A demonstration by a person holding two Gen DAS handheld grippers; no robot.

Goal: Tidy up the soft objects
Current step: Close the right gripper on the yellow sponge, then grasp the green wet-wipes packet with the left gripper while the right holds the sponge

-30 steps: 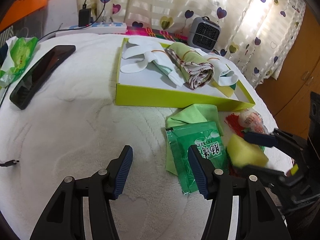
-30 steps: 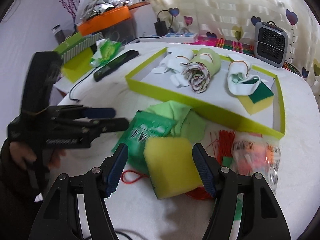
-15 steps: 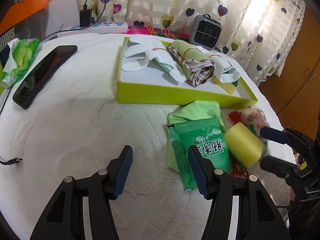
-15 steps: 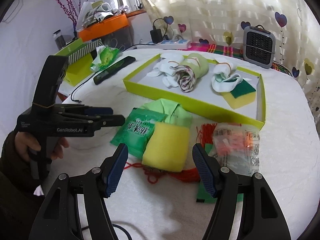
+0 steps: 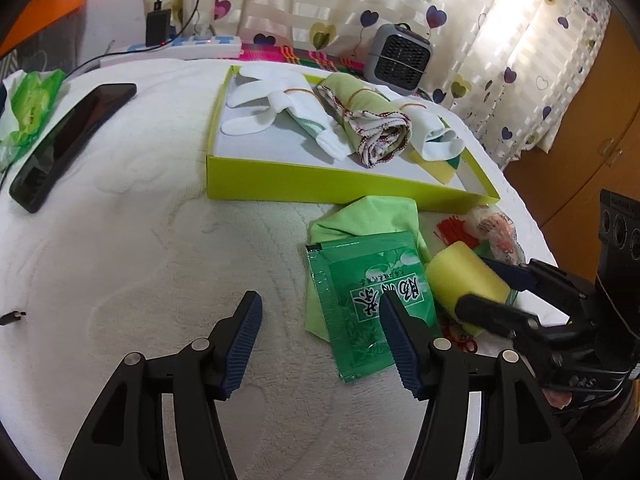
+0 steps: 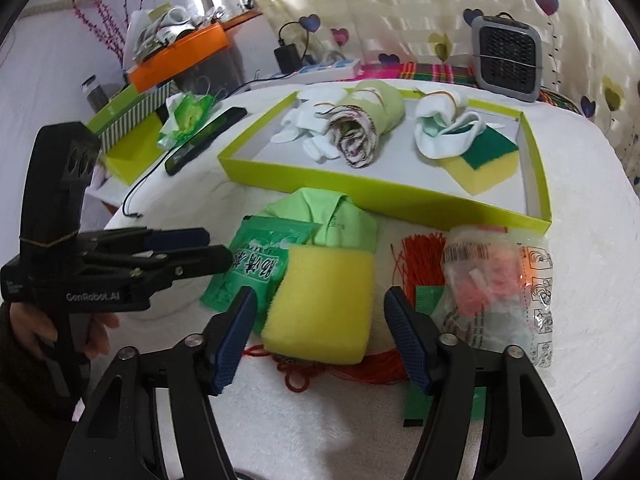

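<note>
Sponge (image 6: 324, 304), a plain yellow block, lies on the white cover just before the lime tray (image 6: 384, 196), overlapping a green sachet (image 6: 256, 272). The right gripper (image 6: 320, 336) tilts down, its jaws closing around the sponge without touching it. The left gripper (image 5: 320, 336) hovers agape over bare cover.
</note>
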